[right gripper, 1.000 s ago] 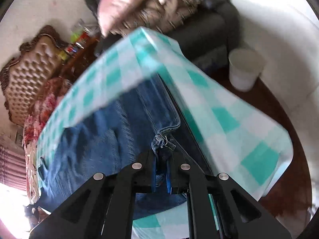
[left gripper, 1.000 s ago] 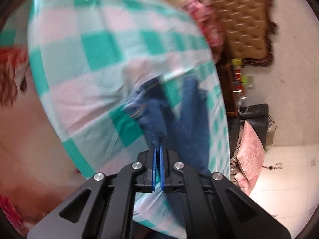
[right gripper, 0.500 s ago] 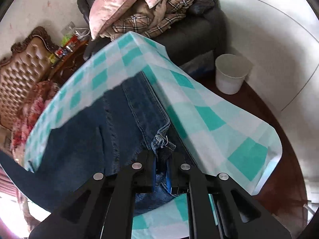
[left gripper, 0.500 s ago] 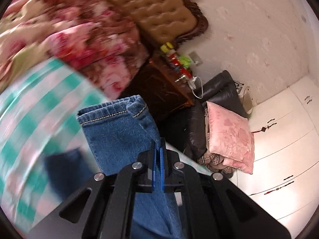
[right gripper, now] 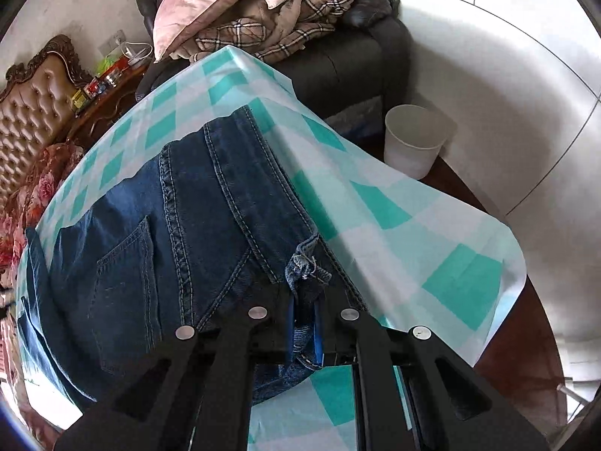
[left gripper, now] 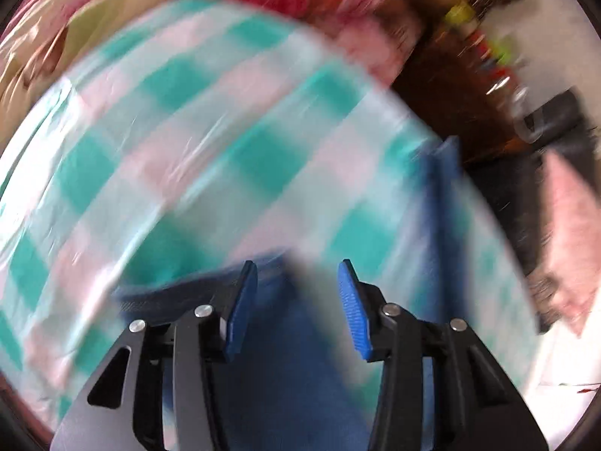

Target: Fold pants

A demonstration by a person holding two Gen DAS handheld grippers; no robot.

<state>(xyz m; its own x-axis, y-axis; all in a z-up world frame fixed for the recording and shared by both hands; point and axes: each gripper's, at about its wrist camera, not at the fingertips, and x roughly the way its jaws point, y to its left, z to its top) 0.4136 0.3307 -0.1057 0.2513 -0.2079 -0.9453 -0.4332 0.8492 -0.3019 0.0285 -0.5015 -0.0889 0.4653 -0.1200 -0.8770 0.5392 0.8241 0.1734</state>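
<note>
Let go of the denim since half a second back: left tongs [left gripper: 296,300] spread wide, blue pads [left gripper: 240,308] apart, nothing between them. Half a second back, clamped on a lifted hem of the jeans; now hung over dark denim below, left view badly smeared by motion. Right tongs [right gripper: 302,323] unchanged, clenched on a frayed bunch of denim at the near edge of the jeans [right gripper: 157,233]. Jeans lay spread flat on the checked cloth [right gripper: 413,225] over the counter, back pocket up, seams running away from the right tongs toward the far edge. In left view, jeans [left gripper: 300,368] dark blue under the tongs, one strip reaching up along the right side of the cloth [left gripper: 188,143]. White bucket [right gripper: 415,139] on the floor beyond the counter. Black sofa [right gripper: 357,64] behind it, piled with a pink pillow [right gripper: 195,0] and a plaid blanket [right gripper: 300,18]. Tufted headboard [right gripper: 33,112] at far left.
</note>
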